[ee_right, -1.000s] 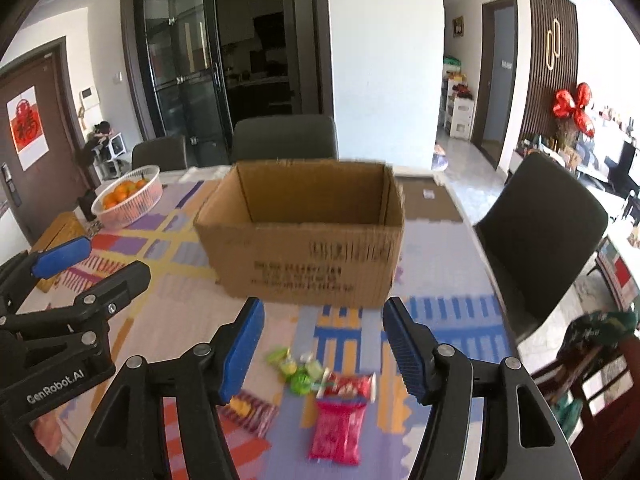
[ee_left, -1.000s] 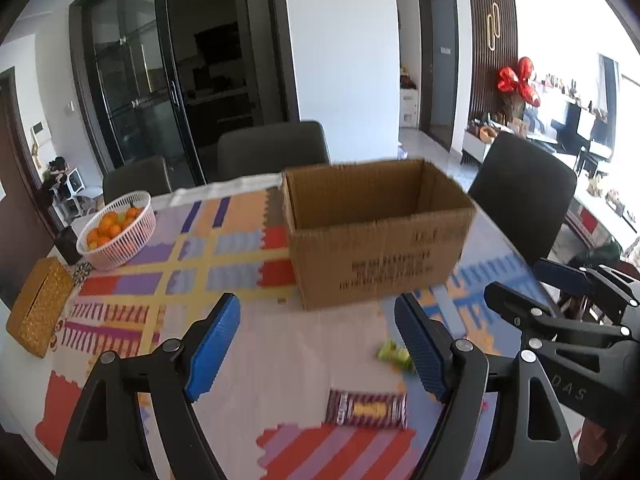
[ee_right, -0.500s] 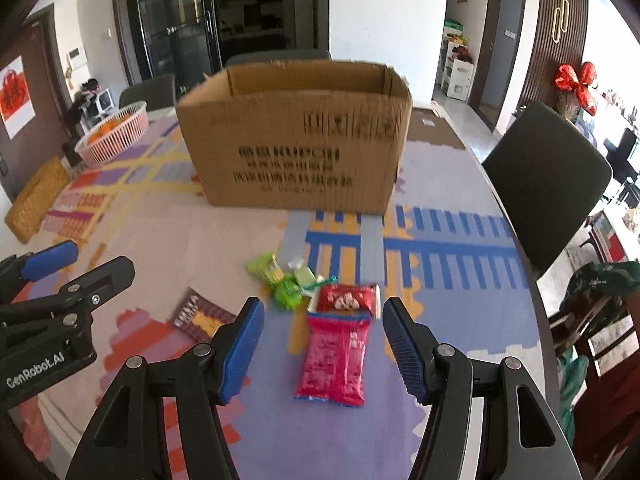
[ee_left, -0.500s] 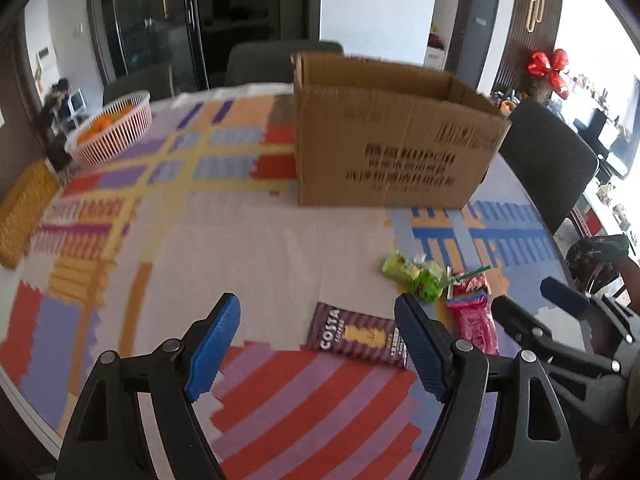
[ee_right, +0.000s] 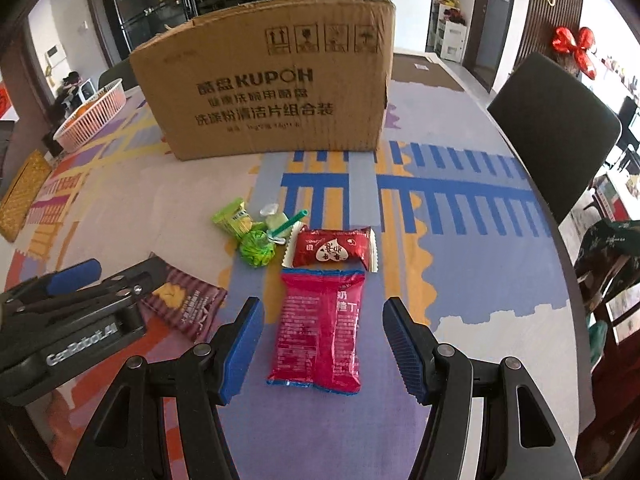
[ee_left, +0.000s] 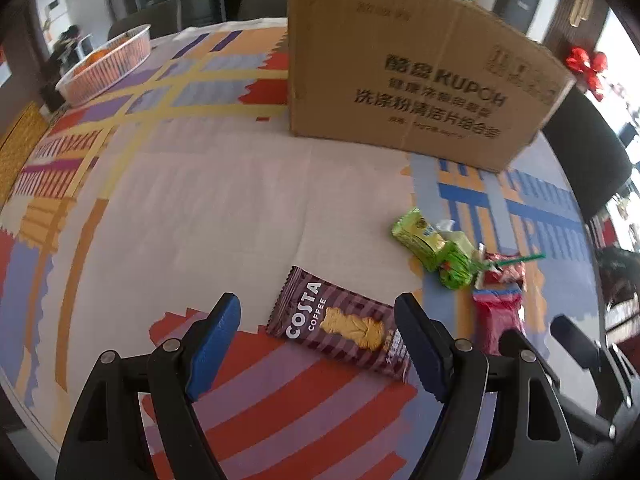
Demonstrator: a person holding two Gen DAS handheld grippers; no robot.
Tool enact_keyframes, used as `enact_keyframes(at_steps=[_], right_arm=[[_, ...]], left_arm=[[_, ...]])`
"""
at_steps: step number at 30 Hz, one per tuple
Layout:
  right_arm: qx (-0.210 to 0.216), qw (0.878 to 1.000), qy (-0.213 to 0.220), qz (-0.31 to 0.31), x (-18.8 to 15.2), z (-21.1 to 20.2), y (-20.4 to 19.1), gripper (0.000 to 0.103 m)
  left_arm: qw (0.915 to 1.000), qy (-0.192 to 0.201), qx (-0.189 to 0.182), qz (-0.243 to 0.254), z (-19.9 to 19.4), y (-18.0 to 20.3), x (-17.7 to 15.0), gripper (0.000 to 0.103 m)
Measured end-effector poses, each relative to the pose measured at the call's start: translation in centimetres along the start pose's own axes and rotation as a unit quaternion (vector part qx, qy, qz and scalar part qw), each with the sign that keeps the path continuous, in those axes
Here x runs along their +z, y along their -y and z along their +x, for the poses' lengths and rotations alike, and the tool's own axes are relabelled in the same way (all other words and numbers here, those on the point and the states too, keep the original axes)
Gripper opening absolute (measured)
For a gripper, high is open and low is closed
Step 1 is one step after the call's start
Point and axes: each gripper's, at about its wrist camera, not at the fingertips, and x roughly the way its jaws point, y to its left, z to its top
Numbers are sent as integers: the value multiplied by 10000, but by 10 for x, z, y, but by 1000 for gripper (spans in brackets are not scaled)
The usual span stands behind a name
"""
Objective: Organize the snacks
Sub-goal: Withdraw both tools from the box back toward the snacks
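A patterned tablecloth covers the table, with a cardboard box standing at the back and snacks lying loose in front of it. The left gripper hangs wide open over the Costa bar, not touching it. The right gripper is likewise spread, empty, astride the pink packet, with a red packet and green sweets just beyond.

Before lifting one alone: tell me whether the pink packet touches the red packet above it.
Cannot tell. In the right wrist view the pink packet and the red packet meet edge to edge, with no clear gap or overlap.
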Motion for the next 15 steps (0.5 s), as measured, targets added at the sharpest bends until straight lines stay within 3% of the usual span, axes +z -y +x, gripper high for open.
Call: enact_keyframes(at_steps=[3, 11, 15], right_arm=[[42, 10000, -38, 35, 0, 4, 2, 63], [155, 9997, -127, 128, 0, 16, 8, 63], [160, 9996, -189, 107, -1, 21, 9, 63]], left_arm=[[10000, -27, 72, -63, 5, 7, 3, 79], [9973, -20, 730, 31, 17, 22, 0, 79], [9973, -66, 728, -20, 19, 17, -4, 80]])
